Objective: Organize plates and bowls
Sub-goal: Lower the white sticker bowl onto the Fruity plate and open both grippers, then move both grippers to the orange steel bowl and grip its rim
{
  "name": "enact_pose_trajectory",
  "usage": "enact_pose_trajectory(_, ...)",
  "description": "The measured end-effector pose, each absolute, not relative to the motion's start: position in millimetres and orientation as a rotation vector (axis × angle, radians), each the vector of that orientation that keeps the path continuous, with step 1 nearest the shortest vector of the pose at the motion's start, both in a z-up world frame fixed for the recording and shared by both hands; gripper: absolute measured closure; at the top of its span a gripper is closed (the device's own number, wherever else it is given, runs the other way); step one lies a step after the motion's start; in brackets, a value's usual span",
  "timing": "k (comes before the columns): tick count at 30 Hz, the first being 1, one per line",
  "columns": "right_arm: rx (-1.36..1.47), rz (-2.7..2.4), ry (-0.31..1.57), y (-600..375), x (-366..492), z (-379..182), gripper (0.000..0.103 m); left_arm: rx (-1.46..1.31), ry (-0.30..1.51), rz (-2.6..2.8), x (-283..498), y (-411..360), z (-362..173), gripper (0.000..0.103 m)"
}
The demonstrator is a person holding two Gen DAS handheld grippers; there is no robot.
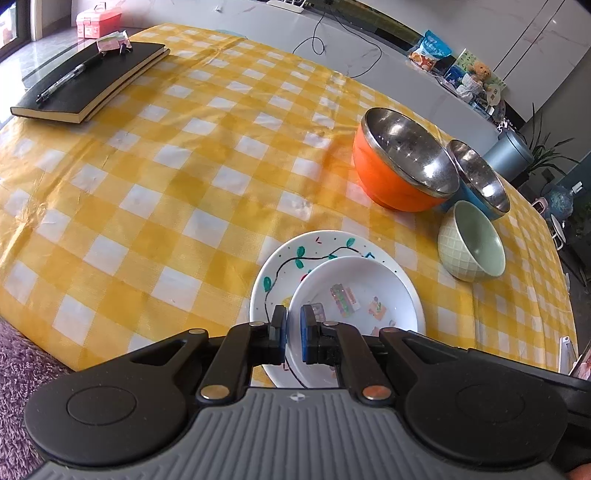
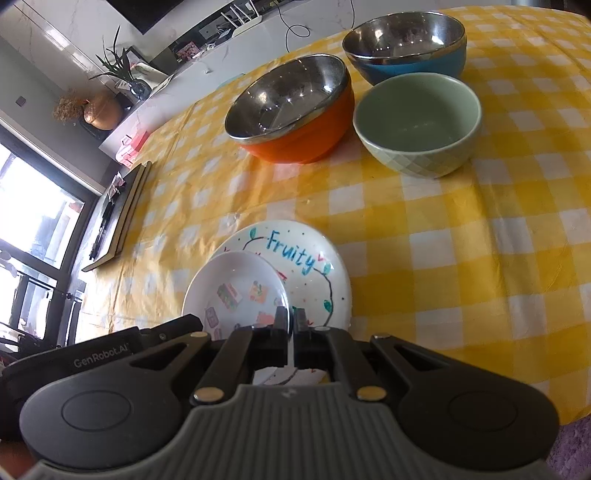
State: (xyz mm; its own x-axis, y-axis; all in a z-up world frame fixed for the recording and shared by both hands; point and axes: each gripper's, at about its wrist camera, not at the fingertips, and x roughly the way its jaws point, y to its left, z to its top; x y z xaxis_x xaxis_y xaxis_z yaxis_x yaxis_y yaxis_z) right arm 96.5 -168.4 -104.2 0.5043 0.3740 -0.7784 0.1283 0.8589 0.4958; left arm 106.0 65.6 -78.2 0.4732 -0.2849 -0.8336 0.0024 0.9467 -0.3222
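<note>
A small white plate with stickers (image 1: 354, 295) (image 2: 236, 284) lies on a larger white plate painted with a vine and "Fruity" (image 1: 284, 258) (image 2: 314, 243), near the table's front edge. My left gripper (image 1: 293, 321) is shut on the small plate's left rim, one blue pad inside and one outside. My right gripper (image 2: 293, 321) is shut on the painted plate's near rim; a thin white edge shows between its fingers. Behind stand an orange steel-lined bowl (image 1: 388, 177) (image 2: 306, 136), a blue steel-lined bowl (image 1: 480, 173) (image 2: 406, 66) and a pale green bowl (image 1: 469, 247) (image 2: 417, 110), all upright and close together.
A yellow checked tablecloth (image 1: 184, 184) covers the table. A black notebook with a pen (image 1: 88, 77) (image 2: 122, 214) lies at the far left. A pink box (image 1: 98, 18) stands beyond it. A purple rug (image 1: 18, 362) lies below the table's edge.
</note>
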Motion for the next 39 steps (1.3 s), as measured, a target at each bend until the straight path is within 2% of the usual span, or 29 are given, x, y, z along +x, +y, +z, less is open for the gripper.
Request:
enact_pose_trajectory(18, 0.511, 0.159, 1.028, -167, 102, -113, 0.101, -0.251, 1.041, -0.173, 110, 58, -86, 0.094)
enact_pose_trajectory(23, 0.485, 0.159, 1.007, -166, 100, -110, 0.097, -0.261, 1.030, -0.170, 109, 60, -84, 0.079)
enact_pose_trajectory(26, 0.479, 0.161, 0.988, -167, 100, -106, 0.090, -0.260, 1.021, -0.166, 108, 61, -81, 0.070)
enact_pose_trajectory(28, 0.474, 0.160, 0.970, -169, 98, -104, 0.082, -0.255, 1.008, -0.163, 107, 62, -77, 0.063)
enact_pose_trajectory(31, 0.440, 0.154, 0.929, -169, 95, -97, 0.074, -0.258, 0.984, -0.163, 104, 64, -71, 0.058)
enact_pose_trajectory(37, 0.301, 0.118, 0.819, -162, 89, -77, 0.059, -0.205, 0.901, -0.197, 100, 55, -55, 0.056)
enact_pose_trajectory(38, 0.300, 0.115, 0.806, -163, 89, -74, 0.055, -0.194, 0.887, -0.207, 99, 52, -52, 0.056)
enact_pose_trajectory(39, 0.303, 0.111, 0.789, -164, 88, -72, 0.047, -0.184, 0.875, -0.214, 99, 50, -50, 0.056)
